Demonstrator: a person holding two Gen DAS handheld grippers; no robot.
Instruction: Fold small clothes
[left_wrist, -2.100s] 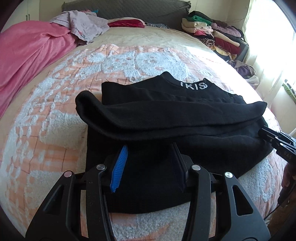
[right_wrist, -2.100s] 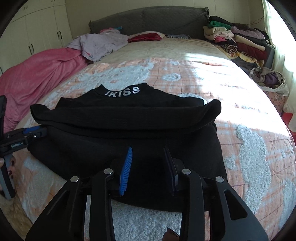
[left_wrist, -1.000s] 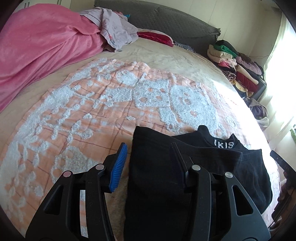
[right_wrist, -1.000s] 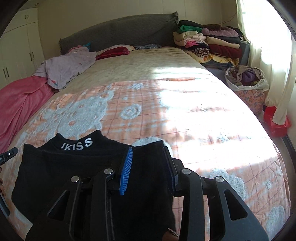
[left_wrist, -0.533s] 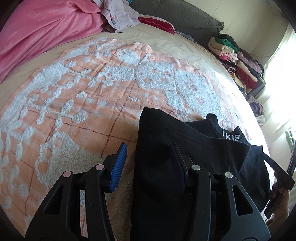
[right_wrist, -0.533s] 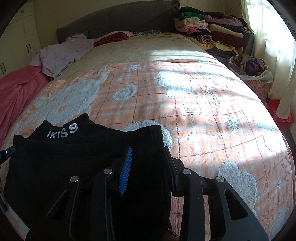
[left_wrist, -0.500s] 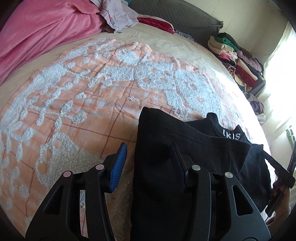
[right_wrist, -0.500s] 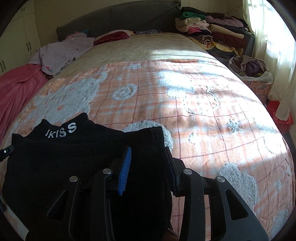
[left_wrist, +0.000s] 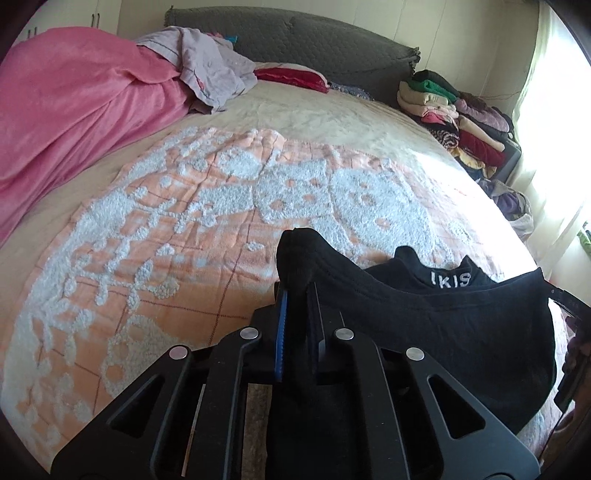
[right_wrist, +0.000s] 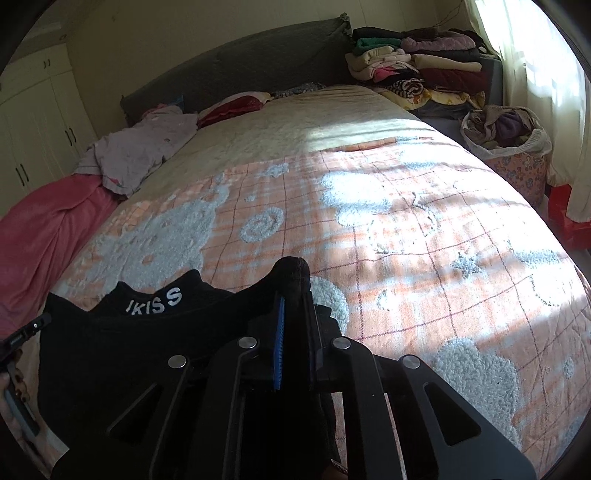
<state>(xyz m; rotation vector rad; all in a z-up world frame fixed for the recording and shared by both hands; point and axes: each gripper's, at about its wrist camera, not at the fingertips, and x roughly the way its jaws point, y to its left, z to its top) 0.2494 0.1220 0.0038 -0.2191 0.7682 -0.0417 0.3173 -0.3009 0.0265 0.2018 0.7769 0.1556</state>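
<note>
At the bed's left edge lies a heaped pink blanket (left_wrist: 74, 110). The left gripper (left_wrist: 295, 306) has its fingers pinched tight on the left corner of the black garment (left_wrist: 424, 314), near the bed's foot edge on the orange-and-white bedspread (left_wrist: 184, 229). The right gripper (right_wrist: 295, 314) pinches the garment's opposite corner likewise. Beyond both, the bedspread lies open toward the headboard (right_wrist: 240, 74); folded clothes (right_wrist: 413, 70) are stacked past the bed's right edge.

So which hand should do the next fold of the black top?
Neither alone, probably. The left tool and right tool each pinch one corner of the black top, collar between them, so both likely carry the edge over together.
</note>
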